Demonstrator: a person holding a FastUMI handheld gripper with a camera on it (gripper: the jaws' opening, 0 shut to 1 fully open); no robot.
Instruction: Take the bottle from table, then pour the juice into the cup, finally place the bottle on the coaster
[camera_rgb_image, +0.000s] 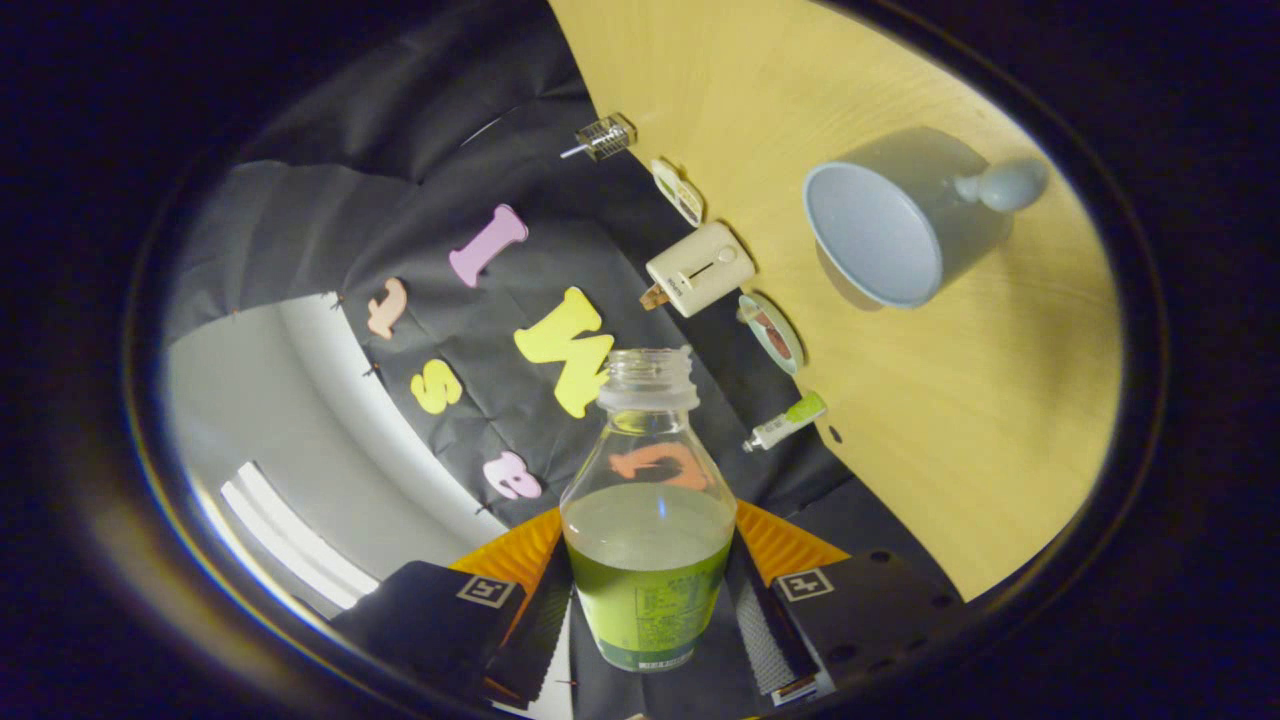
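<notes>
The bottom of the bottle (648, 545) was cut off behind the gripper (648, 610), and its label print was too small to make out. Both fingers (545, 615) pressed on the bottle's lower body, 1 on each side, so the gripper was clamped on it. The bottle was lifted clear of the table (960, 420), with its long axis running straight ahead along the fingers and its open, capless neck pointing away from them. Pale green juice filled roughly its lower half.

The whole scene sat rolled, so the wooden table stood to the right of the bottle with its far edge running diagonally. The cup (900, 225), a grey mug, lay well beyond the fingers and to the right, its mouth turned toward the camera and its handle on the far right. Bare wood stretched between the cup and the gripper. Along the table's far edge stood a row of small things: a wire cage-like item (606, 136), a cream box (700, 268), 2 small plates (772, 332) and a little tube (786, 424); what they were was hard to tell
</notes>
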